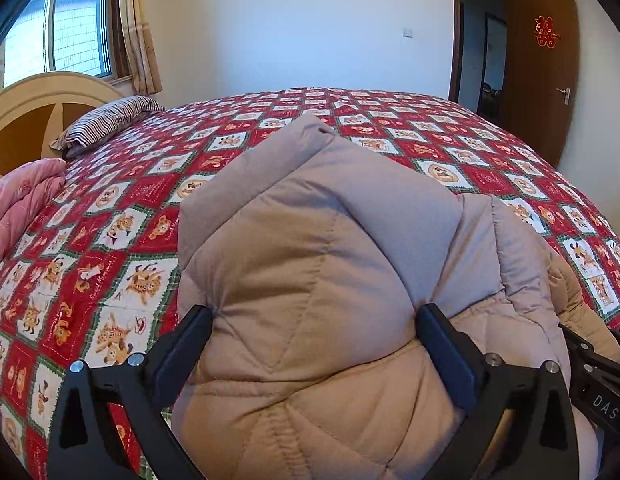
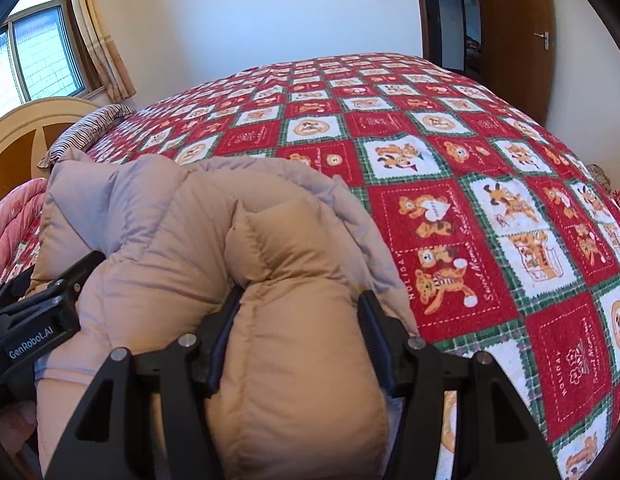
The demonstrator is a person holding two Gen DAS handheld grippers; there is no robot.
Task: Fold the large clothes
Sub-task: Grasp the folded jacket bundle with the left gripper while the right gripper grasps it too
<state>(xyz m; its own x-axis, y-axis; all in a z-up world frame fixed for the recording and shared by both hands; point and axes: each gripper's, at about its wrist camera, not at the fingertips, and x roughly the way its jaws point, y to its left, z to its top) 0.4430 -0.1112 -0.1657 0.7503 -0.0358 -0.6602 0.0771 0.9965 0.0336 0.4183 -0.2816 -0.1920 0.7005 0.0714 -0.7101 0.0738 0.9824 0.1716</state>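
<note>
Both tools (left [image 1: 314, 320], right [image 2: 300, 306]) clamp the puffy jacket [image 1: 310, 248] between their jaws.

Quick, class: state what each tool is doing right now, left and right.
Left tool: closed on the coat, a thick fold between its fingers.
Right tool: closed on the coat as well, clamping a padded roll.

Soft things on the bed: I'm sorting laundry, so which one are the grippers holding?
The beige puffy coat, clamped by the left gripper and right gripper. The striped pillow and pink quilt lie untouched by the headboard.
</note>
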